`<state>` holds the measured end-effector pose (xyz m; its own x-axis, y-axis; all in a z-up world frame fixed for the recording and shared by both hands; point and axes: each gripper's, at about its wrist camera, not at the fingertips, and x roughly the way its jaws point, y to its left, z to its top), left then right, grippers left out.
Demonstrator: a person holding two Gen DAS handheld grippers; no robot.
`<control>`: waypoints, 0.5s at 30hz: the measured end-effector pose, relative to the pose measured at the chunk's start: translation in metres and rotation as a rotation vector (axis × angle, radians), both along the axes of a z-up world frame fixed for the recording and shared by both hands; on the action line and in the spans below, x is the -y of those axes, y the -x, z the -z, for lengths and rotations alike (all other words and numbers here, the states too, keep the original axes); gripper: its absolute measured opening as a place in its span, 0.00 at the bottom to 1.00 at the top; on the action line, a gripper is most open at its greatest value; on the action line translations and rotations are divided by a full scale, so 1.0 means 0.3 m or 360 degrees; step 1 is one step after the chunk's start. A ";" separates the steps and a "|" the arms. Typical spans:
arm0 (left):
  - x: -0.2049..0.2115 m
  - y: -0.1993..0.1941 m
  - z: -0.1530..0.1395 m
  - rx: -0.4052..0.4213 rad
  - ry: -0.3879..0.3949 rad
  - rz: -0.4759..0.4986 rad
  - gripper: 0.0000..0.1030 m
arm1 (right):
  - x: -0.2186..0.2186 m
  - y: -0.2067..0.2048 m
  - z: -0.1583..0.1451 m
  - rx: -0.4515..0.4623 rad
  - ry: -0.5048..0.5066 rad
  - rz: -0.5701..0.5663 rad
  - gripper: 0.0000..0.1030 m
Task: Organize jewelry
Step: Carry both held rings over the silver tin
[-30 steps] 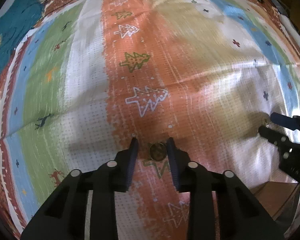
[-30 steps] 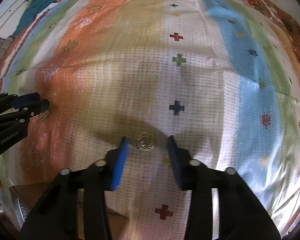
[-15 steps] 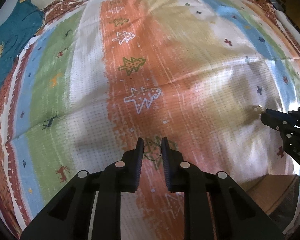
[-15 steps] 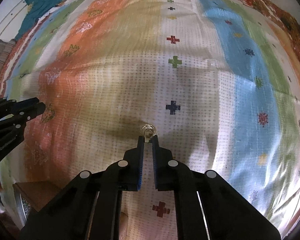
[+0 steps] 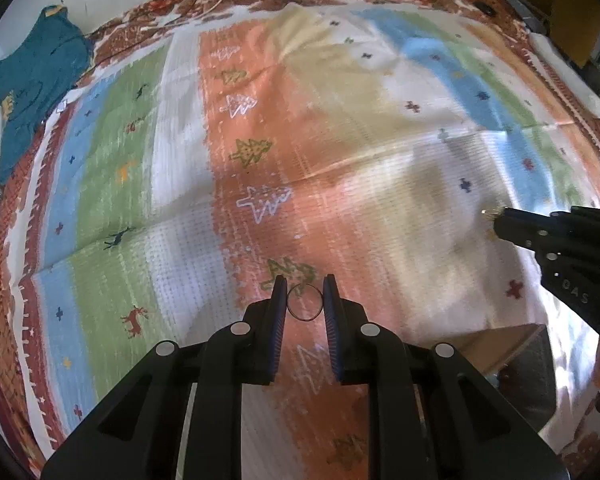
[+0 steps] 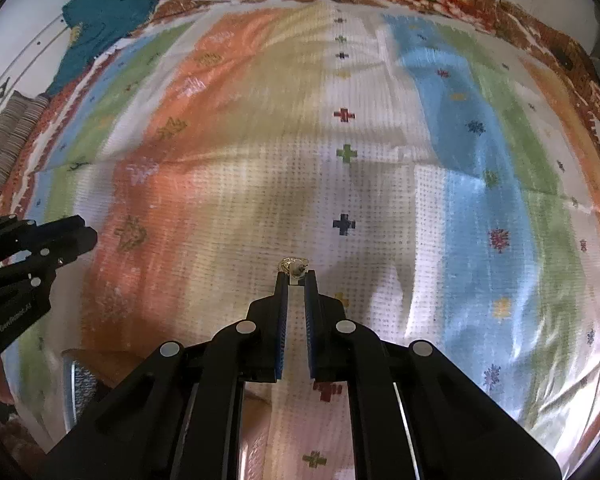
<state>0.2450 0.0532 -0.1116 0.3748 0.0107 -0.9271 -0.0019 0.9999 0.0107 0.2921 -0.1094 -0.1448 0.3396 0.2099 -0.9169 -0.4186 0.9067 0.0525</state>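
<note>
Now my left gripper (image 5: 304,285) has its jaws drawn in around a thin dark hoop (image 5: 304,303), a plain ring or small hoop earring, which spans the narrow gap between the two blue-lined fingers (image 5: 278,312). A second ago those jaws stood wider, with the hoop lying on the cloth between them; they have just closed onto it, and the cloth's tree pattern now looks smaller and farther off below, so I read the hoop as lifted clear.

My right gripper (image 6: 296,276) has likewise just closed, almost fully, and pinches a small gold piece (image 6: 294,267) at the very fingertips; it looks like a coiled ring or earring with a pale bead, though it is too small to name for certain. A second ago it lay flat on the white band of the cloth between open jaws; now it rides above the cloth with the tips.

Outward, the striped bedspread (image 5: 180,160) shows no other jewelry that I can make out. A brown box (image 5: 504,344) sits near the lower edge between both hands, and I judge it the likely place for both pieces. The gold piece is held only by its edge, so a slip is my main worry.
</note>
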 end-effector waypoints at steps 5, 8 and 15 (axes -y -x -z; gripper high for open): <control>0.014 0.038 -0.049 0.0051 0.0039 -0.0015 0.17 | -0.006 0.031 -0.047 0.0056 -0.0019 -0.0019 0.09; 0.023 0.063 -0.073 0.0076 0.0050 -0.0003 0.17 | -0.006 0.054 -0.070 0.0076 -0.0029 -0.0029 0.09; 0.038 0.109 -0.119 0.0128 0.0079 0.0010 0.17 | -0.003 0.100 -0.113 0.0145 -0.0018 -0.0038 0.09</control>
<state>0.2123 0.0418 -0.0758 0.4478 -0.0373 -0.8934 0.0055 0.9992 -0.0389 0.2623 -0.1086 -0.1110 0.4163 0.2288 -0.8800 -0.4434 0.8960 0.0232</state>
